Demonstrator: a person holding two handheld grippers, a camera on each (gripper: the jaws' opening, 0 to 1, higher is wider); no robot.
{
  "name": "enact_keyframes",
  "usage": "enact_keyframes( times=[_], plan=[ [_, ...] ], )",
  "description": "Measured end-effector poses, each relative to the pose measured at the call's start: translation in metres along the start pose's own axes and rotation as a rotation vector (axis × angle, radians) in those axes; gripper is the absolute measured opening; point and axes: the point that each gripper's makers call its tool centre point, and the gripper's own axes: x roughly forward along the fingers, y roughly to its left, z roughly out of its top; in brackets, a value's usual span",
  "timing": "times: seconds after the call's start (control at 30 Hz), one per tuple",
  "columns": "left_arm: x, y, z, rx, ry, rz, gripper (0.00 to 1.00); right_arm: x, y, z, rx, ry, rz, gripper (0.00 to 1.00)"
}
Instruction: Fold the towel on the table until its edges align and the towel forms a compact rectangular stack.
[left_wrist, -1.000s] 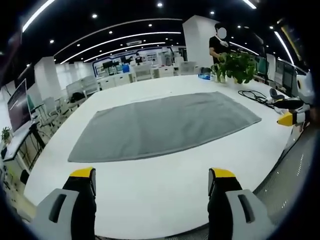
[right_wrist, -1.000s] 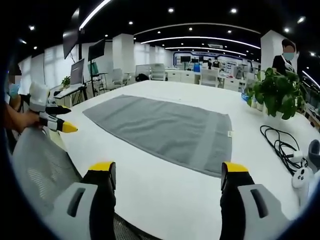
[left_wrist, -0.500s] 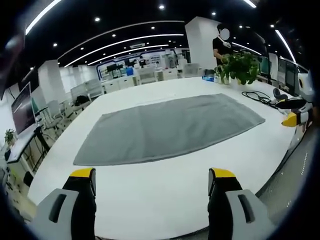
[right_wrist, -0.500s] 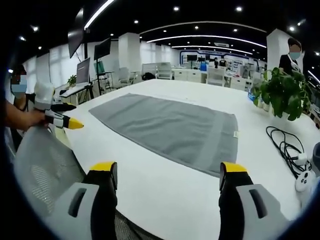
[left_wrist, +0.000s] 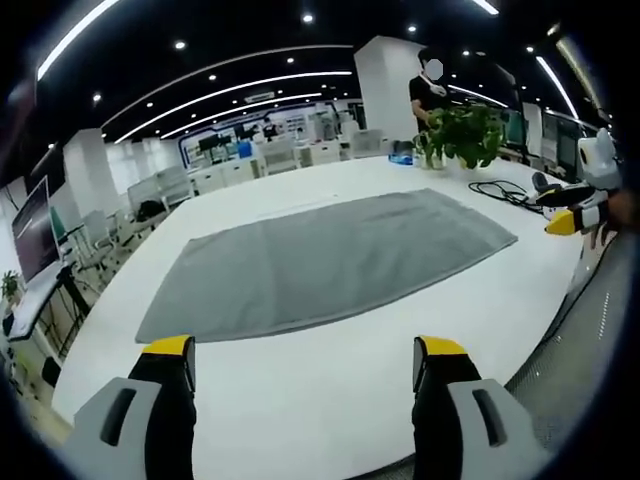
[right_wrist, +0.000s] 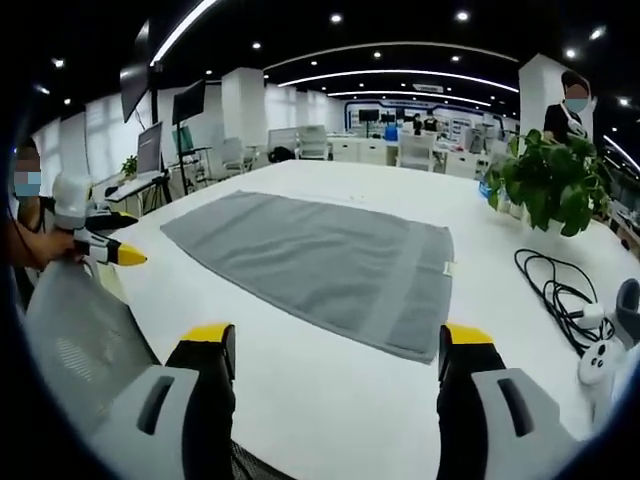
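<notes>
A grey towel (left_wrist: 330, 258) lies spread flat on the white table (left_wrist: 300, 390); in the right gripper view the same towel (right_wrist: 320, 260) has a small white label at its near right edge. My left gripper (left_wrist: 303, 350) is open, above the table's near edge and short of the towel. My right gripper (right_wrist: 335, 338) is open too, above the table edge near the towel's right corner. The right gripper (left_wrist: 575, 205) shows at the far right of the left gripper view, and the left gripper (right_wrist: 95, 240) at the left of the right gripper view, held in a hand.
A potted plant (right_wrist: 545, 180) stands at the table's far side. A black cable (right_wrist: 560, 290) and a white controller (right_wrist: 595, 362) lie to the right. A grey mesh chair back (right_wrist: 80, 340) is near the table edge. A person (left_wrist: 428, 88) stands behind the plant.
Both views shifted slightly with the hands. The towel lies as before and both grippers stay open.
</notes>
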Motion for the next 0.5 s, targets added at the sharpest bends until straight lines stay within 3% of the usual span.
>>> enact_keyframes(
  times=[0.2, 0.5],
  plan=[
    [0.003, -0.020, 0.011, 0.093, 0.007, -0.072, 0.92, -0.006, -0.012, 0.015, -0.041, -0.004, 0.004, 0.81],
    [0.007, -0.046, 0.040, 0.074, -0.007, -0.169, 0.90, -0.008, -0.045, 0.035, -0.054, -0.022, -0.011, 0.78]
  ],
)
